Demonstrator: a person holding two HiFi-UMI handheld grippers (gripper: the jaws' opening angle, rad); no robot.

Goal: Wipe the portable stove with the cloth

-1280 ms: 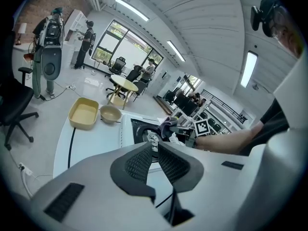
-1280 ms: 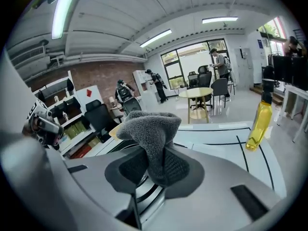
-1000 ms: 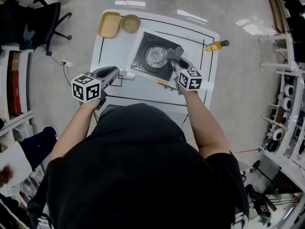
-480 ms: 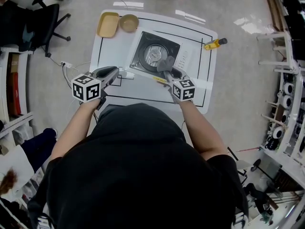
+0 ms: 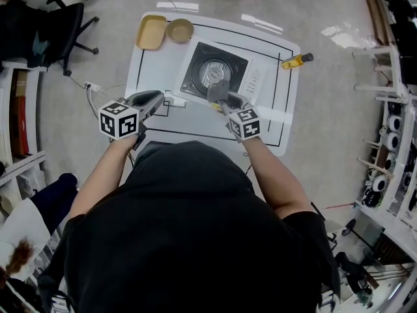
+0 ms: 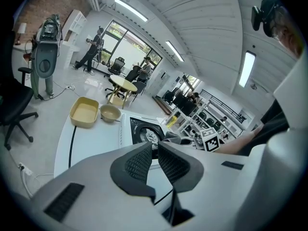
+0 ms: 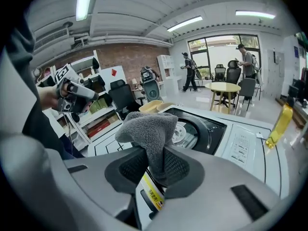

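Note:
The portable stove (image 5: 212, 72), white with a black burner well, sits at the far middle of the white table (image 5: 153, 67). My right gripper (image 5: 223, 98) is shut on a grey cloth (image 5: 217, 90) that rests at the stove's near edge. In the right gripper view the cloth (image 7: 150, 128) bulges up between the jaws of the right gripper (image 7: 154, 166), with the stove (image 7: 209, 128) just beyond. My left gripper (image 5: 158, 99) hovers over the table to the stove's left. Its jaws are shut with nothing between them in the left gripper view (image 6: 153, 150).
A yellow tray (image 5: 150, 32) and a tan bowl (image 5: 180, 30) stand at the table's far left corner. A yellow-handled tool (image 5: 296, 60) lies at the far right edge. An office chair (image 5: 62, 28) stands left of the table, shelving (image 5: 391, 129) to the right.
My right gripper has dragged the cloth leftward and toward me, from the burner's right side to the stove's near edge. The left gripper has stayed put.

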